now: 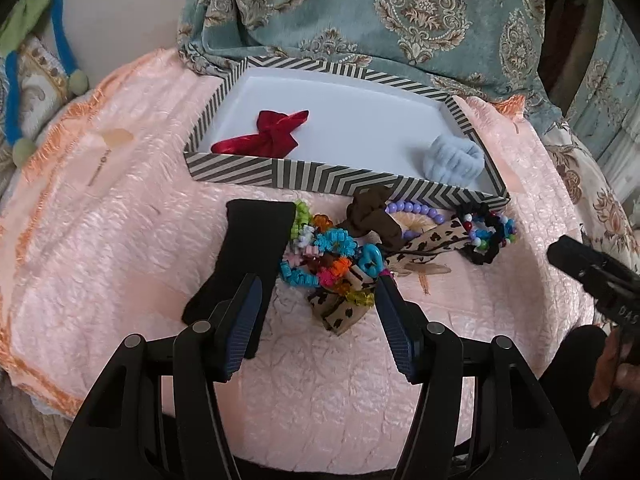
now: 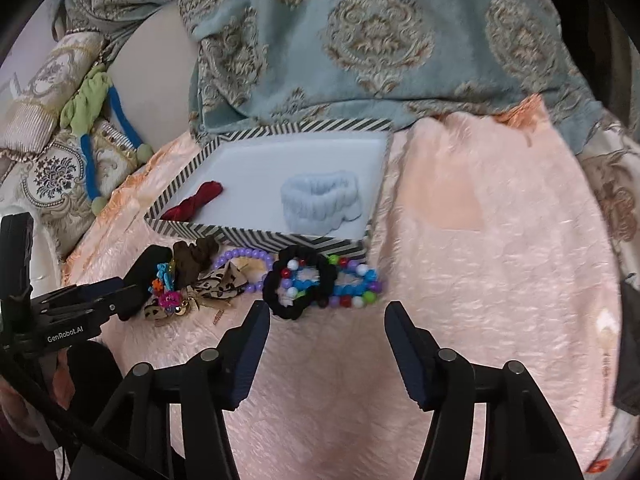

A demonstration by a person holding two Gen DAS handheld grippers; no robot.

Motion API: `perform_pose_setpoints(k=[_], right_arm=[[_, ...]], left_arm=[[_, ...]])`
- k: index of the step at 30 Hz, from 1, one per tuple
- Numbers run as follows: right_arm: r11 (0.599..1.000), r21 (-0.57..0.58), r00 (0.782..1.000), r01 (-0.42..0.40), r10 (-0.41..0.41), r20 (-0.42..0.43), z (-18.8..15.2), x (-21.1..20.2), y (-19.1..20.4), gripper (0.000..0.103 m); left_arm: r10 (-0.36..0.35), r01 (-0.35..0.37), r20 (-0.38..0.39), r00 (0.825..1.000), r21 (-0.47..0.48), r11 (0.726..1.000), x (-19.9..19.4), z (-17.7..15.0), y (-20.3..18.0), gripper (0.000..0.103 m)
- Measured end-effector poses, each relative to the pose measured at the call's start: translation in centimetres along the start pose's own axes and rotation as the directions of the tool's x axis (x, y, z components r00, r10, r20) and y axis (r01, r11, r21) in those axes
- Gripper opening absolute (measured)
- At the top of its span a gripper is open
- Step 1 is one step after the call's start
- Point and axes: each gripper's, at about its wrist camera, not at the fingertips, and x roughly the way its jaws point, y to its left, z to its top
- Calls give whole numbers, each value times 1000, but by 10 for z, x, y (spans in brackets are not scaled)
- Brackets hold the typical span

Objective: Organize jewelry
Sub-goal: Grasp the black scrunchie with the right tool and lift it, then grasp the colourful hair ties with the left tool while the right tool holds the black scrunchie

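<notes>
Right now the striped box (image 1: 256, 172) sits on the pink quilt (image 1: 120, 240), and everything else can be placed against it. Inside the box, a red velvet bow (image 1: 266, 136) lies toward its left side and a pale blue fluffy scrunchie (image 1: 454, 158) rests in its near right corner, touching the front wall.

Just outside the box's front wall, a heap of jewelry and hair ties spreads across the quilt. A black headband (image 1: 248, 248) lies at the heap's left end, slanting away from the box. Beside it is a tangle of small colourful elastics (image 1: 320, 256), then a brown scrunchie (image 1: 372, 216) and a purple bead bracelet (image 1: 420, 212), both close to the box wall. A leopard-print bow (image 1: 436, 240) stretches across the middle of the heap. At the right end, a black scrunchie (image 2: 298, 286) overlaps a multicoloured bead bracelet (image 2: 352, 284) just below the box's near right corner.

The left gripper (image 1: 318, 300) hovers over the colourful elastics on the near side of the heap from the box, its jaws spread wide and holding nothing. The right gripper (image 2: 327, 332) hangs just short of the black scrunchie, jaws likewise spread apart and empty.
</notes>
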Motion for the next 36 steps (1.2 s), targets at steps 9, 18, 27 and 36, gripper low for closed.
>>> perform_pose_setpoints(k=[9,18,27,36], right_arm=[[999,-34,999,2,-4,-36,14,50,7,43],[998,-58,999,-21,19,-45,12,56,6,12],[995,-27,995,-99,99,32,19,13,8,11],[991,-32,984,-132,135,120,33,-33,13,11]], left_arm=[[-47,47,-31,998,-10,999,29,10,4,58],[-85,83,-55,995,-25,996,39,15,5,14],[-154,155,22,988,-59,986,-7,26,13,6],[-170,177,90,981,-66,982,-44,38,14,6]])
